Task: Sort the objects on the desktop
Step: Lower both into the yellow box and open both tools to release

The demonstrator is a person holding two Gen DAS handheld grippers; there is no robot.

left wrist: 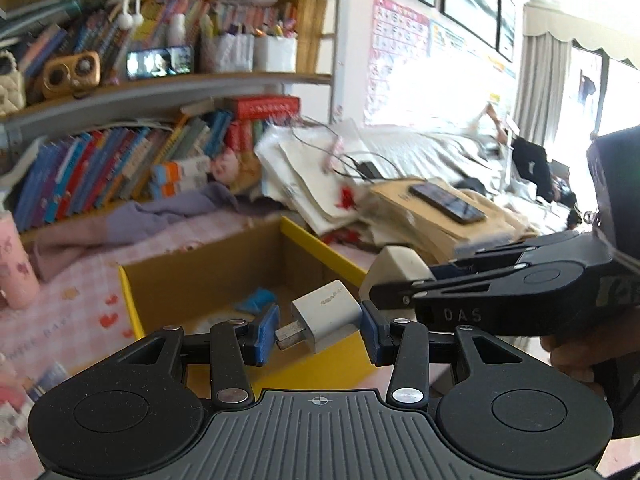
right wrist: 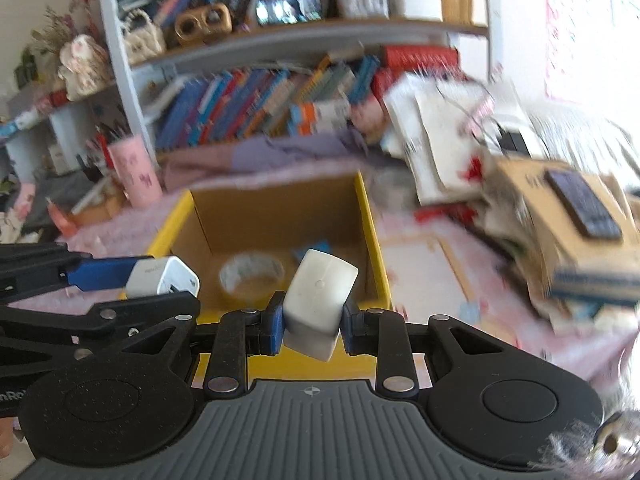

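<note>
My left gripper is shut on a small white charger plug and holds it over the front of the open yellow-rimmed cardboard box. My right gripper is shut on a white rounded block, also above the box's front edge. The right gripper enters the left wrist view from the right with its white block. The left gripper and its charger plug show at the left of the right wrist view. Inside the box lie a tape roll and a blue item.
A pink cup stands left of the box. A pile of papers and a brown carton with a phone on top sit to the right. Bookshelves line the back. The desk has a pink checked cloth.
</note>
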